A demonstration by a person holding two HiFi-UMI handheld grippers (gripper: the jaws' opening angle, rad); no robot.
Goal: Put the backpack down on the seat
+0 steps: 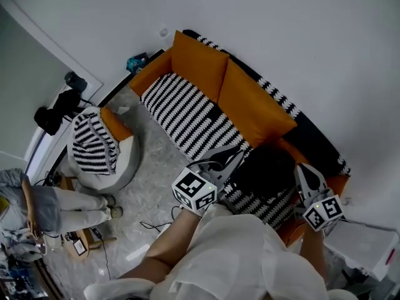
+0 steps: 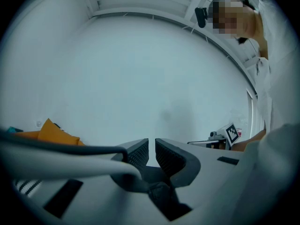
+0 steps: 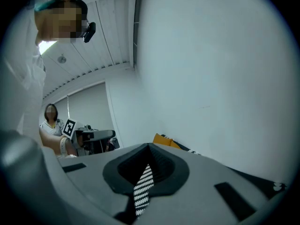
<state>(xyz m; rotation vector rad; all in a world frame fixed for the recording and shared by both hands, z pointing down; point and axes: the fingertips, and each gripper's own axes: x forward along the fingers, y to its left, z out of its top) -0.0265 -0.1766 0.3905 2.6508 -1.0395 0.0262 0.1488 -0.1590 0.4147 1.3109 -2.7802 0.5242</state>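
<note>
A black backpack (image 1: pixel 269 170) rests on the black-and-white striped seat (image 1: pixel 181 108) of an orange sofa, toward its right end. My left gripper (image 1: pixel 235 151) points at the backpack's left side, and my right gripper (image 1: pixel 302 169) sits at its right side. In the left gripper view, the left gripper (image 2: pixel 151 143) has a narrow gap between its pads, and only white wall shows through it. In the right gripper view, the right gripper (image 3: pixel 149 147) is shut tip to tip with nothing held. The striped seat (image 3: pixel 143 186) shows behind its pads.
A round armchair (image 1: pixel 122 161) with a striped cushion stands left of the sofa. A person (image 1: pixel 44 208) stands at the far left among cables and gear on the floor. A white box (image 1: pixel 365 245) sits at the sofa's right end, and a white wall runs behind.
</note>
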